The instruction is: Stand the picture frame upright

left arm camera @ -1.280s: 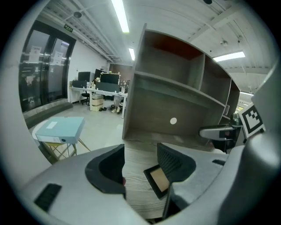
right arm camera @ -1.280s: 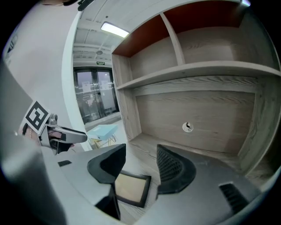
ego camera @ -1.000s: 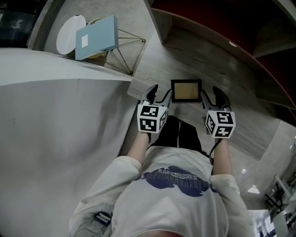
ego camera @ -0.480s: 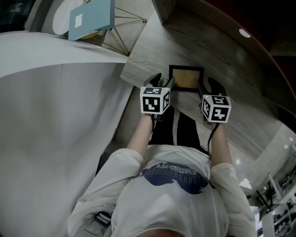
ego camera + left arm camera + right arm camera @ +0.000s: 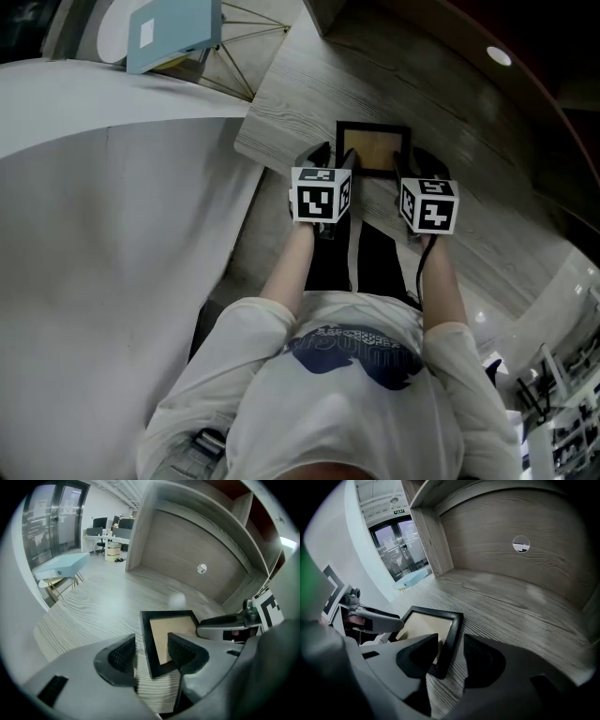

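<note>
**A:** Two grippers are near the frame. Where does it lie?

**B:** The black rectangular picture frame (image 5: 373,150) with a tan panel lies flat, face up, on the grey wood-grain board (image 5: 300,94). It is between the two grippers, not far from the board's near edge.

**A:** How does the left gripper (image 5: 333,159) stand?

**B:** In the left gripper view, the left gripper (image 5: 150,648) has its jaws spread across the left border of the frame (image 5: 159,634). The outer jaw is over the bare board just beside the frame, and the inner jaw is over the tan panel. There is a gap at each pad, so it pinches nothing.

**A:** And the right gripper (image 5: 412,167)?

**B:** In the right gripper view, the right gripper (image 5: 449,651) has just been closing its jaws, but they are apart. The right border of the frame (image 5: 431,625) is between them, and the pads do not press on it. Both grippers point down at a slant.

**A:** What else is there?

**B:** A white curved surface (image 5: 112,234) is at the left of the board. Beyond it, a pale blue flat box (image 5: 173,33) rests on a thin gold wire stand (image 5: 246,56), well apart from the frame.
</note>
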### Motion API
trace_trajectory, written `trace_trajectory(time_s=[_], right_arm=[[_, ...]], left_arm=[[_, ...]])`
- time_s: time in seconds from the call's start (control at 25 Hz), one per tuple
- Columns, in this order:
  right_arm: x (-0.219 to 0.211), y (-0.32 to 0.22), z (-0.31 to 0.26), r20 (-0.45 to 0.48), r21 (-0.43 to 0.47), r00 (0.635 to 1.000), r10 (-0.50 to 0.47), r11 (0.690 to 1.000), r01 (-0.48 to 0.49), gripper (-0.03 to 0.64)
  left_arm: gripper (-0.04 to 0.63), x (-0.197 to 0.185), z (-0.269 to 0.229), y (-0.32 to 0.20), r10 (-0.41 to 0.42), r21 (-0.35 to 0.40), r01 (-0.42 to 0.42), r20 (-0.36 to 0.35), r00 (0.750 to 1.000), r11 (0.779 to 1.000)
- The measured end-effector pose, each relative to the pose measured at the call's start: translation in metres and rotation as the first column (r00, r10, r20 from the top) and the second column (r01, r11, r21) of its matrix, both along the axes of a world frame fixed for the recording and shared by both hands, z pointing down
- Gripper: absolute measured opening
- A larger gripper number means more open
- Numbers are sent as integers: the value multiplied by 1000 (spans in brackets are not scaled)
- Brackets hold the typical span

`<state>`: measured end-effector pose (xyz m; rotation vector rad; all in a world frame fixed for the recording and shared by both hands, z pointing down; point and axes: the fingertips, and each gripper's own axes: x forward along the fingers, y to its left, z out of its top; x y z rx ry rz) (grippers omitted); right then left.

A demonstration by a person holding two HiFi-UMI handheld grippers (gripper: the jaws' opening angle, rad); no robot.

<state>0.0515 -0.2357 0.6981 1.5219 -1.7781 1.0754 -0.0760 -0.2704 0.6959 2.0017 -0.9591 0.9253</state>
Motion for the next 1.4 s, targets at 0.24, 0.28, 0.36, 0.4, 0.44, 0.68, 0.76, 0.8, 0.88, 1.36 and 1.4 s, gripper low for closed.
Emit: trace_trajectory(time_s=[0.24,0.28,0.36,0.4,0.44,0.68,0.76,0.8,0.88,1.36,1.4], right_arm=[[-3,2,6,-4,-17,1000,-2,1000,2,155],[-3,2,6,-3,-18,1000,-3,1000,3,152],[-4,2,6,-2,-21,1000,-3,1000,3,143],[-5,2,6,0,-23,1000,-1,1000,1,138],[-5,2,6,1,-24,1000,1,1000,-1,130],[-9,0,5,3,-26,1000,11,1000,-11,121],[-9,0,5,4,-29,1000,13,1000,-13,120],[-9,0,5,3,-30,1000,15,999,-14,120],[-9,0,5,2,-32,1000,19,999,-19,118],[-4,1,4,21,-43,997,70,997,-69,77],[-4,1,4,21,-43,997,72,997,-71,75]], left_arm=[[212,-1,8,4,-13,-18,14,14,1000,1000],[206,-2,8,4,-15,-17,15,17,1000,1000],[198,-3,8,3,-16,-13,16,23,1000,1000],[192,-3,9,3,-15,-13,15,24,1000,1000],[190,-3,9,3,-13,-13,14,24,1000,1000],[170,-5,9,2,-15,-26,16,15,1000,1000],[151,-3,8,3,-9,-38,9,5,1000,999],[124,-1,8,4,-8,-43,8,0,1000,999],[123,0,8,4,-11,-45,11,-3,1000,999],[98,-3,7,3,-1,-61,-1,-21,1000,998],[96,-3,8,3,1,-60,-2,-20,1000,998]])
